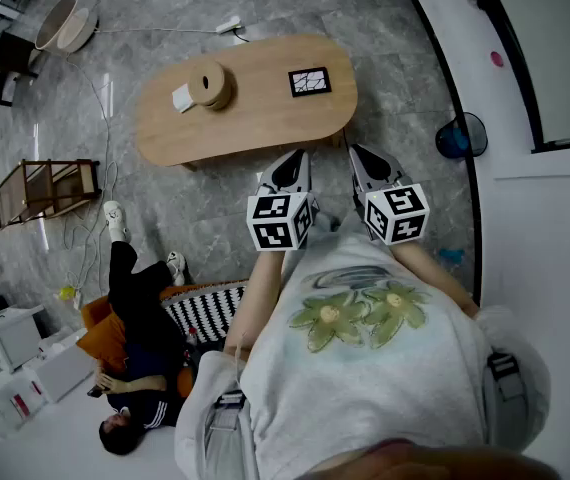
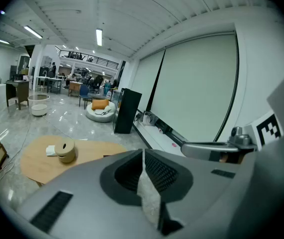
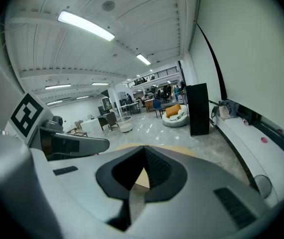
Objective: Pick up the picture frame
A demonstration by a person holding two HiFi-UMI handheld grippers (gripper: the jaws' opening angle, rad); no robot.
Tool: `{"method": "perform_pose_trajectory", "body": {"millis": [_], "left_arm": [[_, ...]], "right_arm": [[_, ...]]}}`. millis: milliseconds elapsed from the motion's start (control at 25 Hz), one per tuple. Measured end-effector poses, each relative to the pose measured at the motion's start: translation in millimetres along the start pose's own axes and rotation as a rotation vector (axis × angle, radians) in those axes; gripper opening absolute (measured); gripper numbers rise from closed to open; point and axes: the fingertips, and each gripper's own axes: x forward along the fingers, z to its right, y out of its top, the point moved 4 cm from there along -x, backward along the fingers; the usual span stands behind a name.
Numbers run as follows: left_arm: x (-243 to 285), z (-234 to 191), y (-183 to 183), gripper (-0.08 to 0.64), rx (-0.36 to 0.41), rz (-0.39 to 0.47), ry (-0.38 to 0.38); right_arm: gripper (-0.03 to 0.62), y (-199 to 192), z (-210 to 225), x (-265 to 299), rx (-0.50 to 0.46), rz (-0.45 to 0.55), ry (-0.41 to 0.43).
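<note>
On the left half of the oval wooden worktop (image 1: 255,128) a round tan pot (image 1: 210,83) sits with a small white block (image 1: 183,98) just beside it; the picture frame (image 1: 309,81) lies flat and face up toward the right end, alone, so nothing crowds a grasp; nearer the person, the left gripper (image 1: 295,163) and right gripper (image 1: 363,160) hang side by side, well short of the worktop, each with jaws pressed together on nothing, probably a ready pose before the reach.

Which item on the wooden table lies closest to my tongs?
The black picture frame, on the table's right part; the round beige container and white block sit farther left.
</note>
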Motion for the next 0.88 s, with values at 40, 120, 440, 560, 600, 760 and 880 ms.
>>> {"method": "perform_pose_trajectory", "body": {"millis": [40, 120, 440, 560, 600, 760, 880], "left_arm": [[2, -4, 1, 0.029, 0.003, -0.002, -0.002], [5, -11, 4, 0.029, 0.010, -0.005, -0.006], [17, -45, 14, 0.029, 0.034, -0.034, -0.046], [22, -57, 15, 0.029, 0.041, -0.046, -0.060], [23, -61, 15, 0.029, 0.042, -0.050, -0.064], [26, -69, 13, 0.029, 0.037, -0.067, -0.084], [28, -70, 12, 0.029, 0.032, -0.077, -0.099]], "right_arm": [[0.006, 0, -1, 4, -0.001, -0.001, -0.002], [0.006, 1, -3, 11, -0.003, -0.003, -0.007], [0.008, 8, -16, 40, 0.020, 0.024, -0.035], [0.008, 7, -20, 49, 0.026, 0.028, -0.051], [0.008, 6, -21, 52, 0.030, 0.029, -0.056], [0.008, 1, -23, 55, 0.042, 0.024, -0.073], [0.008, -2, -22, 56, 0.058, 0.017, -0.091]]}}
